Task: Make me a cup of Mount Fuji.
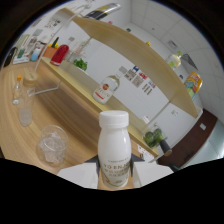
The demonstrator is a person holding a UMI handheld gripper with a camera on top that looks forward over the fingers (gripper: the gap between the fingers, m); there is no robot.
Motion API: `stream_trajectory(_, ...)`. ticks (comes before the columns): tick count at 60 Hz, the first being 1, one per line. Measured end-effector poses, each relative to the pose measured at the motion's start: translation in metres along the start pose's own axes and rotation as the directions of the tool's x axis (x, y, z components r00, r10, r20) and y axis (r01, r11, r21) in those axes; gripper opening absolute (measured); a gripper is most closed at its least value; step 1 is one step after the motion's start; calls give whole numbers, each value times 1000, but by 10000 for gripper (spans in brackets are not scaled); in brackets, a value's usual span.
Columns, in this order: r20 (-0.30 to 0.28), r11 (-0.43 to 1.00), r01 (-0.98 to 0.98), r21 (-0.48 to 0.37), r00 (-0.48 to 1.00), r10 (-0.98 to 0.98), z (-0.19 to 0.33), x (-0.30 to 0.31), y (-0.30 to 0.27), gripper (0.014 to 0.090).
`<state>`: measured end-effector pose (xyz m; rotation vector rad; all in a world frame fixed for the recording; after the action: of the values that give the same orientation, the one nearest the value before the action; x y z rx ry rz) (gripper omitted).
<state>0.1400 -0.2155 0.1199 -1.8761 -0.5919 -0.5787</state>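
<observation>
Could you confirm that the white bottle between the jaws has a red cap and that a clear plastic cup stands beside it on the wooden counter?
Not quite: the gripper view shows the white bottle has a white cap, not red. It does sit between the jaws, and the clear plastic cup stands beside it on the wooden counter.

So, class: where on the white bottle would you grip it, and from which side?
Grip the white bottle on its straight labelled body, below the narrower neck and cap. It stands upright between the fingers, so probably come level from this near side, one finger on each flank. Whether they already press it is hidden.
</observation>
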Motion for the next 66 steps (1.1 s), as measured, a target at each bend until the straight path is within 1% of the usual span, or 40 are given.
stream_trajectory(5,-8,982,187,15,982,-187,0,0,-3,478)
stream_trajectory(11,-26,924,381,21,924,-381,1,2,-8,473)
stream_trajectory(18,-57,799,601,25,798,-599,3,2,-14,475)
stream_trajectory(23,-53,683,731,2,682,-730,4,-2,-14,474)
stream_trajectory(30,-43,530,847,-50,528,-848,7,-3,-13,474)
stream_trajectory(33,-53,462,884,-72,459,-887,7,-2,-15,472)
stream_trajectory(38,-60,368,926,-86,364,-929,9,-3,-17,474)
stream_trajectory(43,-55,318,944,-87,314,-948,12,-3,-21,477)
stream_trajectory(51,-58,309,947,-84,305,-951,8,-6,-22,475)
stream_trajectory(57,-66,379,923,-74,374,-925,4,-1,-28,477)
stream_trajectory(61,-82,471,880,-54,467,-881,-2,4,-35,476)
stream_trajectory(66,-100,645,764,3,642,-760,-13,10,-50,478)
